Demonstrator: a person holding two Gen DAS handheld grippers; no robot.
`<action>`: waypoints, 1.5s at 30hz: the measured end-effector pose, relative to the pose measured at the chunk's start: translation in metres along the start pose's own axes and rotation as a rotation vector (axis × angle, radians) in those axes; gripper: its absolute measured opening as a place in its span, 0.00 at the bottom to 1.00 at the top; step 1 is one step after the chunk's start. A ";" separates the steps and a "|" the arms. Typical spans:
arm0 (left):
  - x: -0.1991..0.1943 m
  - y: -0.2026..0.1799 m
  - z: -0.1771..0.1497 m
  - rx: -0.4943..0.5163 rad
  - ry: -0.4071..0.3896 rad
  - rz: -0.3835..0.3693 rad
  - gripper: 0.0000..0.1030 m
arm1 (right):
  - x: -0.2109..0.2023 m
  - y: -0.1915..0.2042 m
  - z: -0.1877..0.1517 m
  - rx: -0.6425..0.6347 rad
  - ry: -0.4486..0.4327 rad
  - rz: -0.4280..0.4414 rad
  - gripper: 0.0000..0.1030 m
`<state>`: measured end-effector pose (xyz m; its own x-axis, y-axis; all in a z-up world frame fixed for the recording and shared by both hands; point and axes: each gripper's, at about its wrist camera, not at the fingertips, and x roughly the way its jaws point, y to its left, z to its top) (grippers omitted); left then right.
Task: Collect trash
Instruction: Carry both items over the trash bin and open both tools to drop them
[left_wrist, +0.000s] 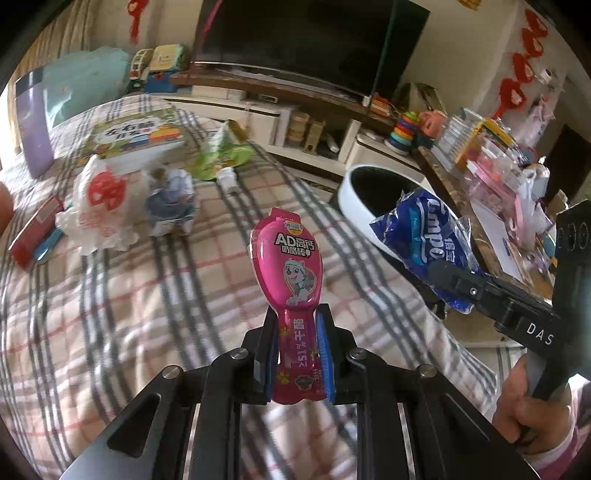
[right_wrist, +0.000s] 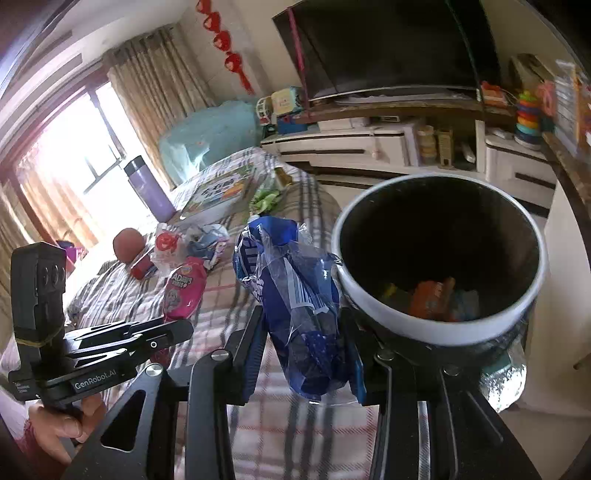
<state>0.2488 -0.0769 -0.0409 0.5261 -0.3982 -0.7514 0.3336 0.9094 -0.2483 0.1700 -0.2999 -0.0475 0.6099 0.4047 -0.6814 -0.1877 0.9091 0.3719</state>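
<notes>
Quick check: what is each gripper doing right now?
Left gripper: shut on the pink snack wrapper.
Right gripper: shut on the blue tissue pack wrapper.

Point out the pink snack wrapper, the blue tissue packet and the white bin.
Pink plastic snack wrapper (left_wrist: 286, 262): left wrist view, printed front.
Blue crinkled tissue packet (right_wrist: 295, 295): right wrist view, middle.
White round bin (right_wrist: 436, 325): right wrist view, near rim.

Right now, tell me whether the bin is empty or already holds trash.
Not empty. The bin has orange and other coloured wrappers lying at its dark bottom; how full, cannot tell.
</notes>
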 end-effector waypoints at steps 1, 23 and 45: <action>0.001 -0.002 0.001 0.005 0.002 -0.004 0.17 | -0.003 -0.003 -0.001 0.007 -0.006 -0.004 0.38; 0.031 -0.062 0.039 0.133 0.022 -0.065 0.17 | -0.036 -0.060 0.011 0.093 -0.080 -0.117 0.38; 0.076 -0.098 0.073 0.193 0.055 -0.065 0.17 | -0.022 -0.094 0.034 0.109 -0.056 -0.166 0.38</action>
<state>0.3132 -0.2045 -0.0288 0.4566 -0.4431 -0.7715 0.5120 0.8400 -0.1794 0.2009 -0.3976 -0.0461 0.6678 0.2417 -0.7040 0.0012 0.9455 0.3258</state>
